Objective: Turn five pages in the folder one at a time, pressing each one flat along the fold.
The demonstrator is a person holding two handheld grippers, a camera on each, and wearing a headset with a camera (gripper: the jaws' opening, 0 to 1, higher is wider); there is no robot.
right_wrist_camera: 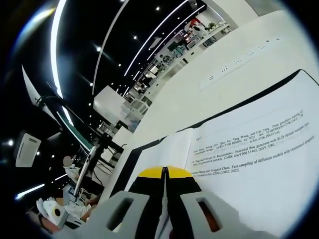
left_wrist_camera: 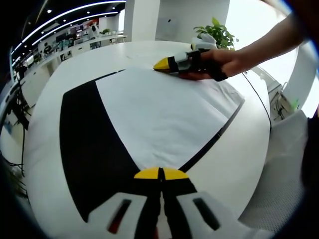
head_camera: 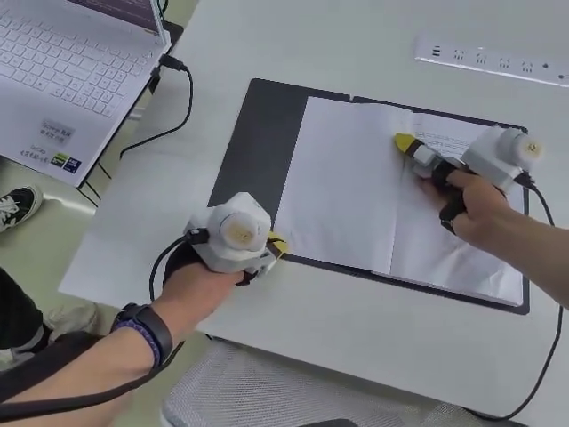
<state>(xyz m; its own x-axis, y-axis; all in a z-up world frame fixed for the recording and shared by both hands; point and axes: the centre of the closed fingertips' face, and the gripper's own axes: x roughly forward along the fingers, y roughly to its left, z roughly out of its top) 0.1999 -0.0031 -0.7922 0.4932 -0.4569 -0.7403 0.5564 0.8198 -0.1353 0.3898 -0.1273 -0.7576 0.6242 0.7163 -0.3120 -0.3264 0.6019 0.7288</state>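
Black folder [head_camera: 253, 151] lies open on the white bench [head_camera: 356, 53], with a white page [head_camera: 342, 178] lying left of the fold. Right tongs [head_camera: 404, 142] clenched, empty, tip down on the paper near the fold's far end. Left tongs [head_camera: 276, 242] clenched, empty, at the folder's near edge. Risk: a hard tip dragged off the fold line wrinkles the sheet. Folder looks barely pinned, so it may skate.

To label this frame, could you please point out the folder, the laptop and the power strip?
folder [head_camera: 253, 151]: head view, on its bare black left cover.
laptop [head_camera: 62, 53]: head view, on its keyboard.
power strip [head_camera: 493, 62]: head view, on its middle sockets.
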